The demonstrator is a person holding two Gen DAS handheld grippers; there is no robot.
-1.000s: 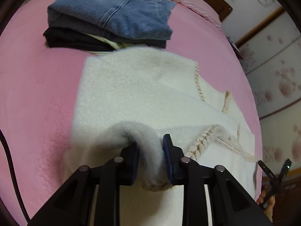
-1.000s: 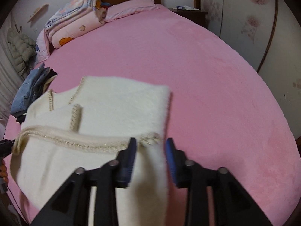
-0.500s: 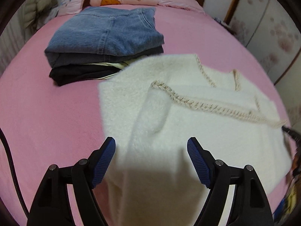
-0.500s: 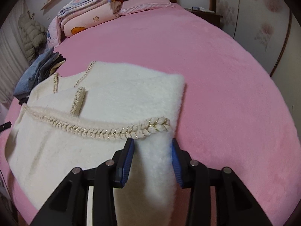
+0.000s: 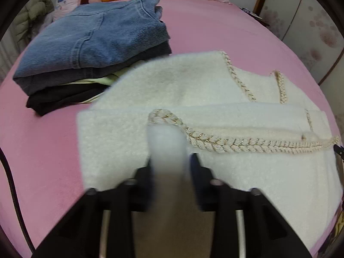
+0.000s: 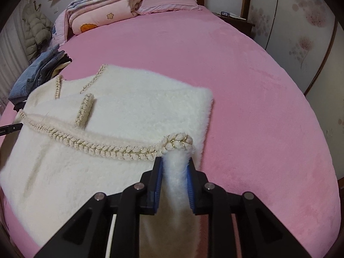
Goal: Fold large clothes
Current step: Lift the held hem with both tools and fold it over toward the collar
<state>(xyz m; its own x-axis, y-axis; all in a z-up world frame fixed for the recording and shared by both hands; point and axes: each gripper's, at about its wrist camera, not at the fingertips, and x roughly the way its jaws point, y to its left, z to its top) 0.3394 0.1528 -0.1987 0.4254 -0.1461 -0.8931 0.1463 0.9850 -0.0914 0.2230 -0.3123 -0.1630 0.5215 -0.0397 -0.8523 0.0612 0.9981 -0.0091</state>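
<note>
a second back the left tool [image 5: 169, 172] pinched a bunch of the white fleece garment [image 5: 133, 150]; half a second ago it was let go and spread wide above the cloth, and now its jaws are closing again on a fresh ridge of fleece just below the near end of the braided trim [image 5: 236, 144]. the left wrist view is blurred, but the cloth clearly stands up between the two pads. the right tool [image 6: 175, 178] has also tightened: earlier its jaws sat loosely either side of the edge, and now they are closing on a pinch of fleece right under the other end of the trim [image 6: 120, 148]. judged from this, the person has re-gripped both ends of the trimmed edge, which looks like the set-up for the next fold, not yet carried over.

the garment lies flat on the pink bed [image 6: 247, 86], towards its near edge, already doubled once with the trim running across the top layer. the stack of folded jeans [image 5: 94, 40] sits just beyond it towards the bed's left side, its lower layers slightly overlapped by the fleece's far corner in the left wrist view. rolled quilts [image 6: 101, 10] rest at the headboard end.
</note>
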